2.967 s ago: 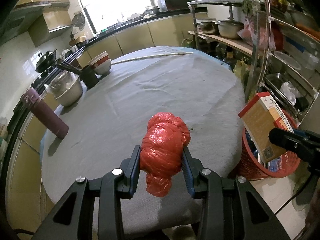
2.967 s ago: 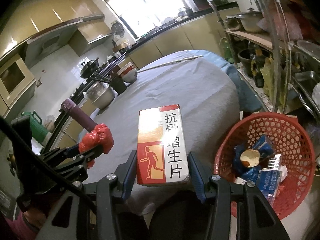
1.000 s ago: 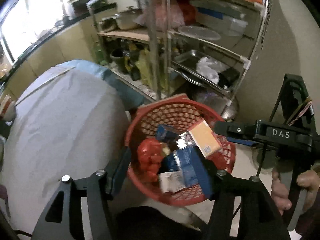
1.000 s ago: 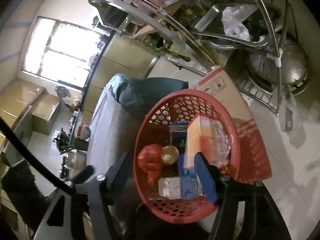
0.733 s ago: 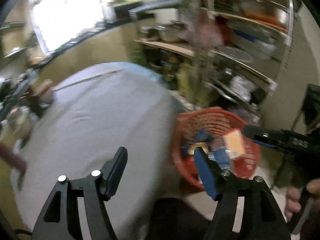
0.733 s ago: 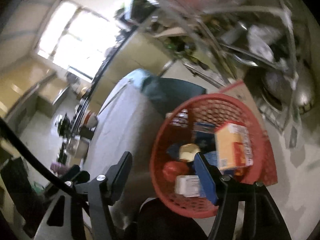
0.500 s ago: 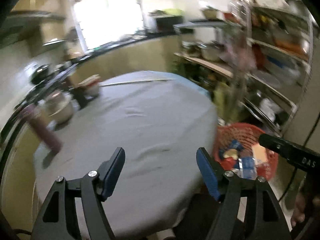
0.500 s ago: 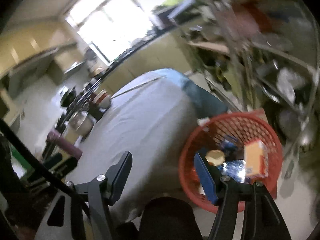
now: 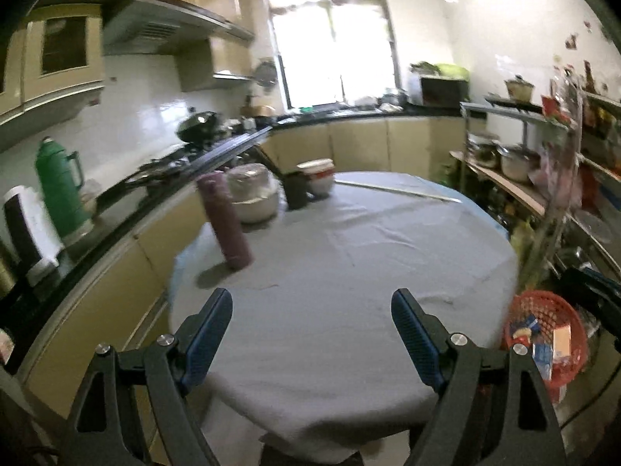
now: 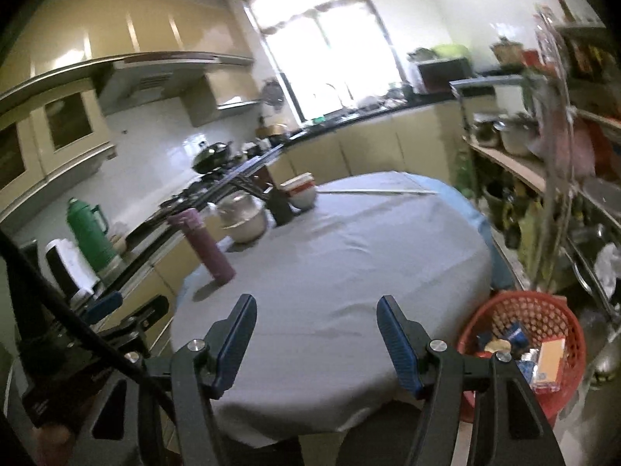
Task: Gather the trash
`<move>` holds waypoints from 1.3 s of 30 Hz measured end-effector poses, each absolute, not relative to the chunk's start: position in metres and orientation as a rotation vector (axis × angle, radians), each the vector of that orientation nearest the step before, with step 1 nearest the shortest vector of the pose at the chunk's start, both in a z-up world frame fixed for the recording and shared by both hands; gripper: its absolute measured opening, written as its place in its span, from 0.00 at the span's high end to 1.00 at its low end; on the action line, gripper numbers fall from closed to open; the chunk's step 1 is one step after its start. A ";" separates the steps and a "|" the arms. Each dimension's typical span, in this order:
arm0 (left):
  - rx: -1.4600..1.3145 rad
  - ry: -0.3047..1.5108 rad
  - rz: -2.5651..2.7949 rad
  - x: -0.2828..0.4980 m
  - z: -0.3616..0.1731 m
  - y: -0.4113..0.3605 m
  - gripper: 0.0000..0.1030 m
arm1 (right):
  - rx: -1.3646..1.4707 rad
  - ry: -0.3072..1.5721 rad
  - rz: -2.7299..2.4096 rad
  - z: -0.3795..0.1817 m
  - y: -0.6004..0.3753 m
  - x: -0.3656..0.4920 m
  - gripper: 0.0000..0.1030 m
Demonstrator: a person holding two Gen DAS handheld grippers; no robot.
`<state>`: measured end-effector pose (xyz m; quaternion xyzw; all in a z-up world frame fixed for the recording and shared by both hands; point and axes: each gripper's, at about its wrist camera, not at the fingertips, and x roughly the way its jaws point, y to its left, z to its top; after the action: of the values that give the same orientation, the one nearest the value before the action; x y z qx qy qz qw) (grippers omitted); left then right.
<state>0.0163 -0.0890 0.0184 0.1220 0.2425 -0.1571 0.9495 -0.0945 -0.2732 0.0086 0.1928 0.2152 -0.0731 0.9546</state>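
Observation:
My left gripper is open and empty, held above the near edge of the round table. My right gripper is open and empty too, over the same near edge. A red mesh basket stands on the floor at the table's right side. It holds several pieces of trash, among them an orange-and-white carton and blue packs. I see no loose trash on the grey tablecloth.
A purple flask, a lidded pot, a dark cup and stacked bowls stand at the table's far left. A long stick lies at the far edge. Metal shelves stand right, a counter left.
Both grippers let their trash fall into the red basket, then swung up and left, back over the table. The red bag and the carton left the jaws, which now stand open.

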 end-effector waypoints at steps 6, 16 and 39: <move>0.212 0.434 -0.248 0.010 0.031 -0.059 0.07 | 0.320 0.422 -0.129 0.022 -0.232 -0.097 0.34; 0.173 0.386 -0.193 0.013 0.046 -0.031 0.07 | 0.244 0.417 -0.152 0.026 -0.192 -0.096 0.34; 0.168 0.347 -0.166 -0.003 0.062 -0.024 0.07 | 0.169 0.331 -0.202 0.055 -0.184 -0.115 0.34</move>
<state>-0.0029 -0.0244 0.0622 0.0836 0.1720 -0.0823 0.9781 -0.1154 -0.1845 0.0546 0.0840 0.1641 -0.1003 0.9777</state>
